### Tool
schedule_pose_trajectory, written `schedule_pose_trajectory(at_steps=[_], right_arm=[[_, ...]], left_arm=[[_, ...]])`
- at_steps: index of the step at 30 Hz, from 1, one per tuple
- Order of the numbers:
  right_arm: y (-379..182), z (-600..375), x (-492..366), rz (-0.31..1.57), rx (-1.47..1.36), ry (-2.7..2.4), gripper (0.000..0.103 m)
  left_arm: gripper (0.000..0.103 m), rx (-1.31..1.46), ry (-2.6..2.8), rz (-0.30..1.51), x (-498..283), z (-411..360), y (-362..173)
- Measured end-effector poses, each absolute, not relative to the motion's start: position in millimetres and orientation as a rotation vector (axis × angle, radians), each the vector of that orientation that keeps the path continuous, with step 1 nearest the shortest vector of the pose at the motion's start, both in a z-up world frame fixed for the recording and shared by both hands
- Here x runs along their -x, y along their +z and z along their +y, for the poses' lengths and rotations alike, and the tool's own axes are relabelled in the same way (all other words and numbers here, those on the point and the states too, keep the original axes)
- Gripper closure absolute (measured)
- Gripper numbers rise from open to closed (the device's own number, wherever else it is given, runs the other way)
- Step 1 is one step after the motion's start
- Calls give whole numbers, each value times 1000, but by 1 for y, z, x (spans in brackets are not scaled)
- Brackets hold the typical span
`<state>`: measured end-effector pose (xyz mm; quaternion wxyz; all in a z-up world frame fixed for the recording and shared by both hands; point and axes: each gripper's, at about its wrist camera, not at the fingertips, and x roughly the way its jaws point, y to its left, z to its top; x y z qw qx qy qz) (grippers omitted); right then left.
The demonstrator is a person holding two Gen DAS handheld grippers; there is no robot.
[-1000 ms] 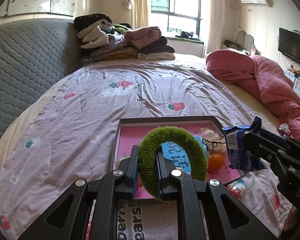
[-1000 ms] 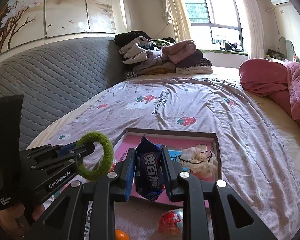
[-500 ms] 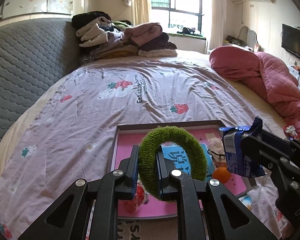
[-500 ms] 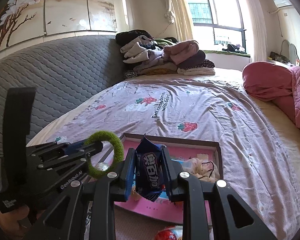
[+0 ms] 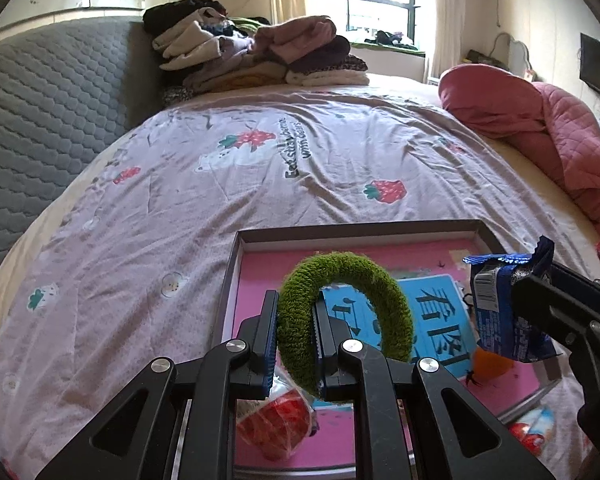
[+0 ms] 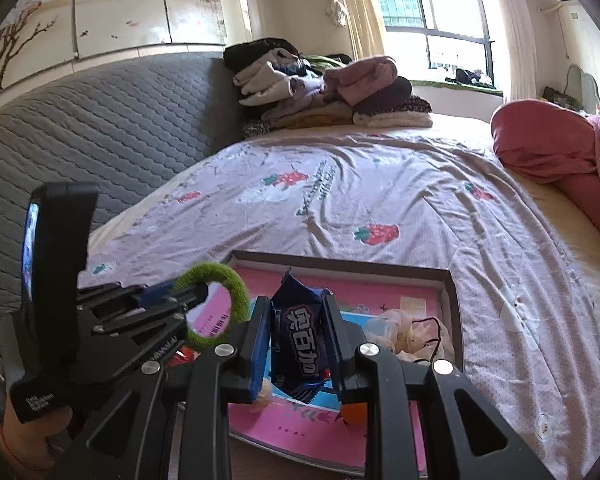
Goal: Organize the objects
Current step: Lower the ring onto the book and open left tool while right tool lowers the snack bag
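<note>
Mid-carry, by the look of it: both loads up in the air above the shallow pink-bottomed box (image 5: 380,227) on the strawberry-print bedspread (image 5: 260,168), neither yet set down.

Left gripper (image 5: 296,344) clenched on a fuzzy green ring (image 5: 384,292), pinched on its left side, the rest of the loop arching free to the right, over the left half of the box. Right gripper (image 6: 298,340) clamped on a dark blue snack packet (image 6: 300,332), held upright between the pads, hanging over the near middle of the box; seen from the left wrist, packet (image 5: 500,312) and ring side by side but apart.

Already inside the box: a blue card with white characters (image 5: 440,320) near the middle, a small orange fruit (image 5: 492,364) toward the near right edge, a pale crumpled bundle with a black cord (image 6: 404,328) by the right wall, a red-and-clear wrapped item (image 5: 276,412) at the near left. Another wrapped sweet (image 5: 536,432) outside, on the bedspread just past the near right corner.

Next, probably: lower each load onto a bare patch of pink floor, then let go. Free space judged best along the far left edge for the ring and the far middle for the packet. Worth keeping the two tools from knocking together, and the packet clear of the fruit below it.
</note>
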<state>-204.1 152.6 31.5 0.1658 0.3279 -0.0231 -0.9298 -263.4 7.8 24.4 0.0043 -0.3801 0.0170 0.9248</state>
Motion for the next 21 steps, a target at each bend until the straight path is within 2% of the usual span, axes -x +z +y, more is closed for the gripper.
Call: schedule_pose_trajectory(at_steps=[8, 21], right_arm=[[11, 152, 210, -46, -1000, -2637, 77], [-12, 138, 212, 26, -1064, -2608, 77]], left_arm=[[87, 1225, 2879, 43, 269, 6, 7], [86, 1258, 2861, 144, 272, 15, -13]])
